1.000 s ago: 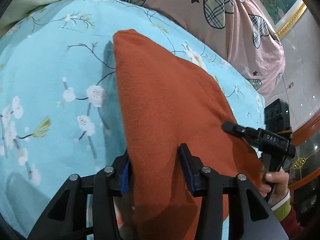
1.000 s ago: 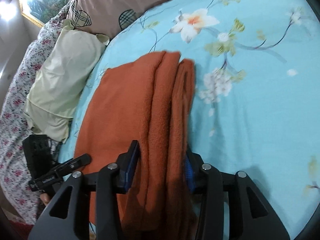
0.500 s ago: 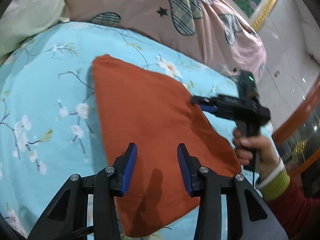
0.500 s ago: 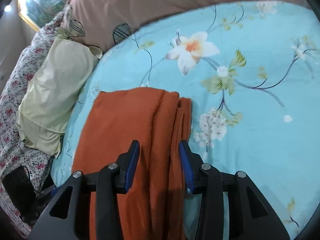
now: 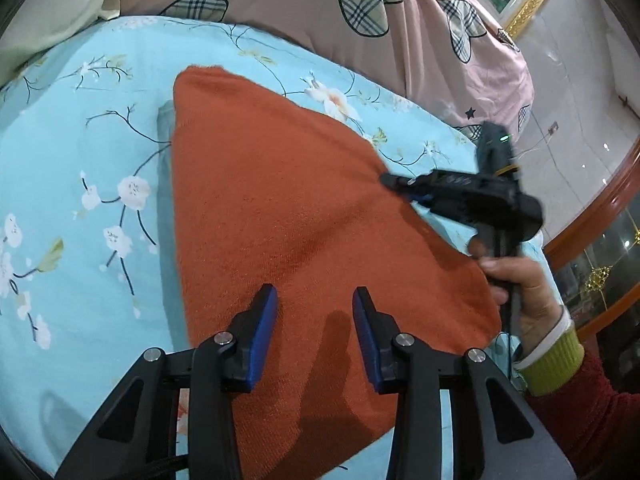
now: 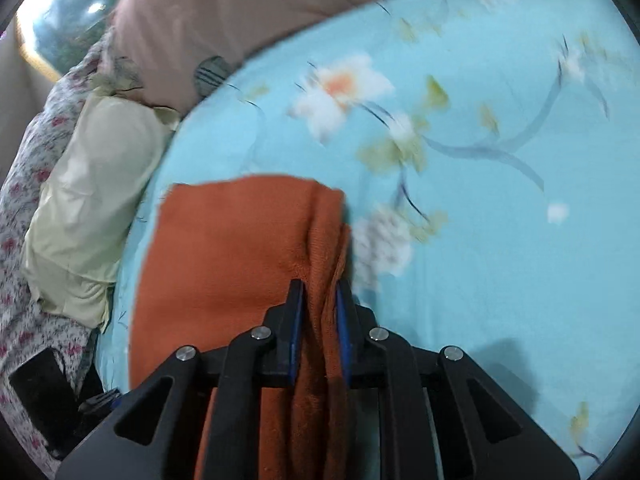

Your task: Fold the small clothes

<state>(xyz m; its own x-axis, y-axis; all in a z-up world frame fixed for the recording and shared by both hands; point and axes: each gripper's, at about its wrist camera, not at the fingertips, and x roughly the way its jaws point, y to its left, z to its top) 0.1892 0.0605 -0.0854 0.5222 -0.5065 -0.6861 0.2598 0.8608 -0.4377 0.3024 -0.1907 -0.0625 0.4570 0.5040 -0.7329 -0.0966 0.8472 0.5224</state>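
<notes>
A folded rust-orange knit garment (image 5: 288,208) lies flat on the light blue floral bedsheet (image 5: 80,184). My left gripper (image 5: 315,304) is open and empty, hovering above the garment's near part. My right gripper (image 6: 319,296) is shut on the garment's (image 6: 228,248) layered right edge, pinching the folds between its blue pads. The right gripper also shows in the left wrist view (image 5: 404,184) at the garment's right edge, held by a hand.
A pink quilt (image 5: 360,20) with plaid hearts lies bunched along the far side of the bed. A pale yellow pillow (image 6: 92,200) and a floral cover (image 6: 24,248) sit at the left. A dark device (image 6: 40,396) rests at the bed's edge.
My left gripper let go of the garment, opened and pulled back above it. My right gripper opened, then closed again on the layered right edge. The garment now lies flat.
</notes>
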